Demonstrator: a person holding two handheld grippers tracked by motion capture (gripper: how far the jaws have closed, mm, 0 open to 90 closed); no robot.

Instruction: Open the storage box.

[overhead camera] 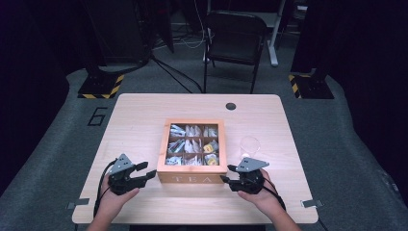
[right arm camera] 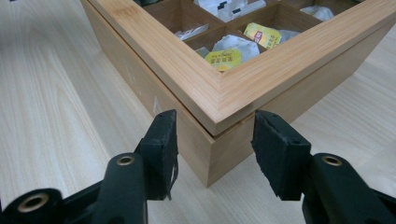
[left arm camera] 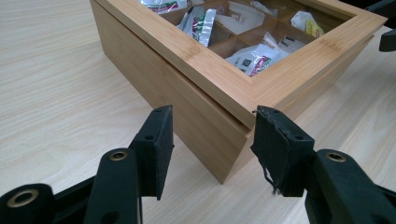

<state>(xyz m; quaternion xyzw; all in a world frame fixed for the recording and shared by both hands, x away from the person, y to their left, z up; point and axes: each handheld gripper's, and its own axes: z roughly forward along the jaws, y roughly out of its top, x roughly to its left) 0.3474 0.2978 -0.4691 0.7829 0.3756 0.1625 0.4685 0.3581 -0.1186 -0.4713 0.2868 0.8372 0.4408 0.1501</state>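
Note:
A wooden tea box [overhead camera: 192,179] marked TEA stands mid-table, its framed lid [left arm camera: 219,79] lying on it. Tea bags [overhead camera: 192,144] fill its compartments. My left gripper [overhead camera: 148,170] is at the box's front left corner. In the left gripper view that gripper [left arm camera: 212,135] straddles the corner with its jaws apart; the right pad [left arm camera: 278,149] is close to the lid's edge, and I cannot tell whether it touches. My right gripper [overhead camera: 226,173] is at the front right corner. In the right gripper view it [right arm camera: 215,135] straddles that corner of the box [right arm camera: 187,70], with a gap on each side.
An empty clear glass [overhead camera: 249,144] stands right of the box, just beyond my right gripper. A black round cap [overhead camera: 231,106] sits in the tabletop [overhead camera: 134,120] near its far edge. A black chair [overhead camera: 235,38] stands behind the table.

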